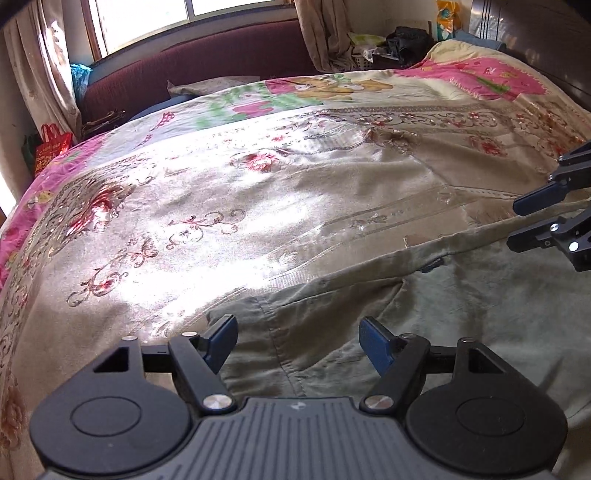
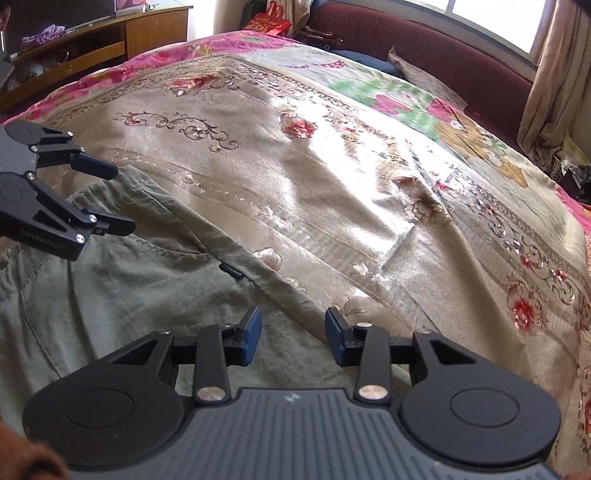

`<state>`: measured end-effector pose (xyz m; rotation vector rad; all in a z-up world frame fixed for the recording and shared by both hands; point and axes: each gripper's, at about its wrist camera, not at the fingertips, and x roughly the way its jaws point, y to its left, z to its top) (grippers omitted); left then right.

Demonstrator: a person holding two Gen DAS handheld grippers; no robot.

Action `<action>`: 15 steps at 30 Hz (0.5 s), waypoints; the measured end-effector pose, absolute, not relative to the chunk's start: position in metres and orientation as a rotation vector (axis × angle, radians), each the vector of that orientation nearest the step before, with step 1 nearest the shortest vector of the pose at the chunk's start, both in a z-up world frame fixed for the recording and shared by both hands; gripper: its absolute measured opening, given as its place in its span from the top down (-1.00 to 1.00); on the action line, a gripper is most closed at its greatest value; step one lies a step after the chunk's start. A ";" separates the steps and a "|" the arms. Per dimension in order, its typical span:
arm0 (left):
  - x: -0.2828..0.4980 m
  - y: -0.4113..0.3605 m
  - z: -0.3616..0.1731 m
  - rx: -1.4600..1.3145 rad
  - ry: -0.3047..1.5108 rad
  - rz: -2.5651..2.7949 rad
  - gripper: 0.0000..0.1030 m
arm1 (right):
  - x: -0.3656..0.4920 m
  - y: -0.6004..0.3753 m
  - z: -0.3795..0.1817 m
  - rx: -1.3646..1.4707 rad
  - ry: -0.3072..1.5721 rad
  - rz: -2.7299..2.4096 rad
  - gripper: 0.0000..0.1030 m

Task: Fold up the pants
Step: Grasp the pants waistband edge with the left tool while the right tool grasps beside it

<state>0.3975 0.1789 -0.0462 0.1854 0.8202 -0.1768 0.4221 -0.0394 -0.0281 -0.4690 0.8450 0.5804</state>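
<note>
The pants (image 1: 369,306), olive green, lie flat on the bedspread (image 1: 184,221) at the near side of the bed, waistband edge running diagonally, with a small dark label (image 2: 231,272) on that edge. The left gripper (image 1: 297,341) hovers above the near left part of the garment, fingers spread apart and holding nothing. The right gripper (image 2: 293,334) sits over the waistband edge further right, fingers likewise parted and empty; whether either tool touches the fabric cannot be determined. A maroon sofa (image 1: 207,62) stands beyond the far side of the bed beneath a window (image 1: 155,18).
</note>
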 end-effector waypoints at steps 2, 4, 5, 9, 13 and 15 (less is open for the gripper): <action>0.412 0.188 -0.049 0.186 0.842 -0.211 -0.67 | 0.433 -0.040 -0.032 -0.477 0.871 0.597 0.24; 0.423 0.193 -0.052 0.184 0.855 -0.251 -0.67 | 0.443 -0.040 -0.038 -0.492 0.900 0.623 0.24; 0.431 0.195 -0.055 0.173 0.877 -0.280 -0.67 | 0.446 -0.039 -0.041 -0.501 0.911 0.634 0.24; 0.444 0.196 -0.065 0.201 0.946 -0.374 -0.67 | 0.459 -0.037 -0.056 -0.544 0.980 0.697 0.24; 0.448 0.201 -0.070 0.229 0.968 -0.430 -0.66 | 0.468 -0.035 -0.067 -0.601 0.999 0.747 0.25; 0.451 0.204 -0.069 0.233 0.988 -0.450 -0.61 | 0.474 -0.035 -0.065 -0.590 0.998 0.765 0.25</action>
